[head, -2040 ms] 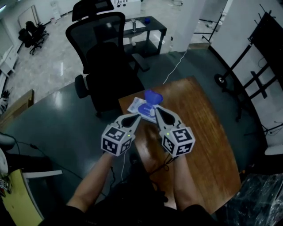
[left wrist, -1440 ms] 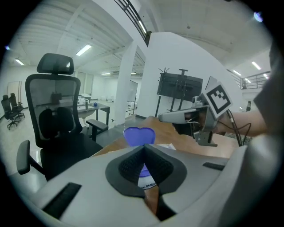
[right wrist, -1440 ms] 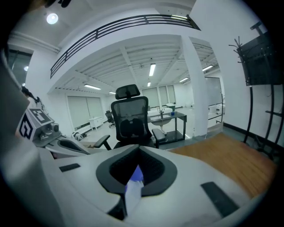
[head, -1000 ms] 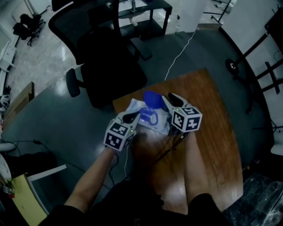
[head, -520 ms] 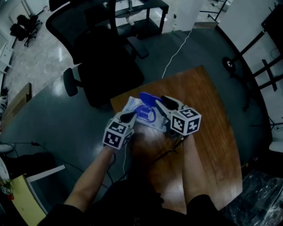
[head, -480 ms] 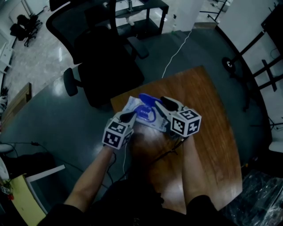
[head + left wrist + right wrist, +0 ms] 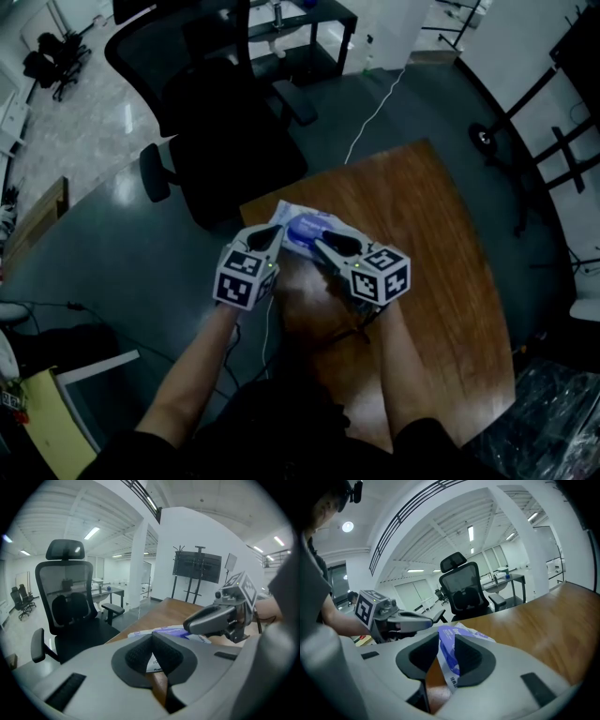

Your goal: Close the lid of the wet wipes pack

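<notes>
The wet wipes pack [image 7: 292, 217], white with a blue lid [image 7: 303, 229], lies on the wooden table [image 7: 422, 234] near its far left corner. In the head view the lid lies low over the pack; I cannot tell if it is latched. My right gripper [image 7: 324, 246] reaches over the pack's near side, its jaws closing. In the right gripper view [image 7: 445, 637] the pack [image 7: 449, 656] shows between the pads, with a gap on the left side. My left gripper [image 7: 270, 234] sits at the pack's left edge, shut and empty [image 7: 152, 640]; the pack [image 7: 176, 631] lies just beyond it.
A black office chair [image 7: 220, 112] stands just beyond the table's far left corner. A dark desk [image 7: 300, 28] with small items is farther back. A white cable [image 7: 370, 112] runs across the floor. Black stands [image 7: 553, 159] are at the right.
My right gripper swung from the pack's right side leftward and nearer, over the pack. The blue lid, upright before, now lies down. My left gripper moved slightly up along the pack's left edge.
</notes>
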A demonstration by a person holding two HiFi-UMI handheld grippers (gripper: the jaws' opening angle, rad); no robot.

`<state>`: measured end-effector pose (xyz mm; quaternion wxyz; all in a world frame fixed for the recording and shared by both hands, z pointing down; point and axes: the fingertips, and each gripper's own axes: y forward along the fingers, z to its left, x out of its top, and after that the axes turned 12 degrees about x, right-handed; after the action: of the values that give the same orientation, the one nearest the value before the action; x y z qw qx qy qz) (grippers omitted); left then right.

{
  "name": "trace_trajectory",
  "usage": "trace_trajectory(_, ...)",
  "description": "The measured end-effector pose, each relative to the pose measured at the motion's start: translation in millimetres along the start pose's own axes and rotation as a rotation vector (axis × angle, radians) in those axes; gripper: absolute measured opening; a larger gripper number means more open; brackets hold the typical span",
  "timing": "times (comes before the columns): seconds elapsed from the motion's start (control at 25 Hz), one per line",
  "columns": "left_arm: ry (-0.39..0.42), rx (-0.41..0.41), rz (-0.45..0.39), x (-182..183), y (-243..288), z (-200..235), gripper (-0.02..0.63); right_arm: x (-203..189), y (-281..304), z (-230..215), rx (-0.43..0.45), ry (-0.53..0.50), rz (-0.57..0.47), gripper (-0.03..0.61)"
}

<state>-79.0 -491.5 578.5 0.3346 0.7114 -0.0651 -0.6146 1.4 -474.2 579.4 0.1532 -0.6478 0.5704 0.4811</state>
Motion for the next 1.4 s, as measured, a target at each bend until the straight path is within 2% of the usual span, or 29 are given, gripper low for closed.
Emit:
trace_trajectory(0.16,0.015,-0.023,0.009,0.9,3.8,-10.7,0.006,-11.0,7.9,-1.2,-0.031,0.018,0.050,0.073)
trace_trajectory(0.28,0.041,-0.038,0.025,-5.4,9.4,-19.3,0.006,-17.0,12.2,-3.1,-0.047,0.047,0.075,0.069)
trace_trajectory(0.48,0.066,-0.053,0.060,-18.7,20.8,-29.1,0.006,-29.0,15.3,-13.0,-0.135,0.039,0.161,0.016)
trace_trajectory(1.0,0.115,-0.032,0.123,-38.7,34.7,-29.9,0.006,-41.3,21.9,-18.2,-0.243,-0.013,0.285,0.008)
trace_trajectory(1.2,0.118,-0.050,0.130,-36.8,34.2,-31.1,0.006,-40.2,19.2,-14.9,-0.247,-0.048,0.246,0.009)
trace_trajectory(1.4,0.091,-0.050,0.058,-15.6,6.0,-25.1,0.006,-28.6,6.3,12.5,-0.253,-0.061,0.132,0.008)
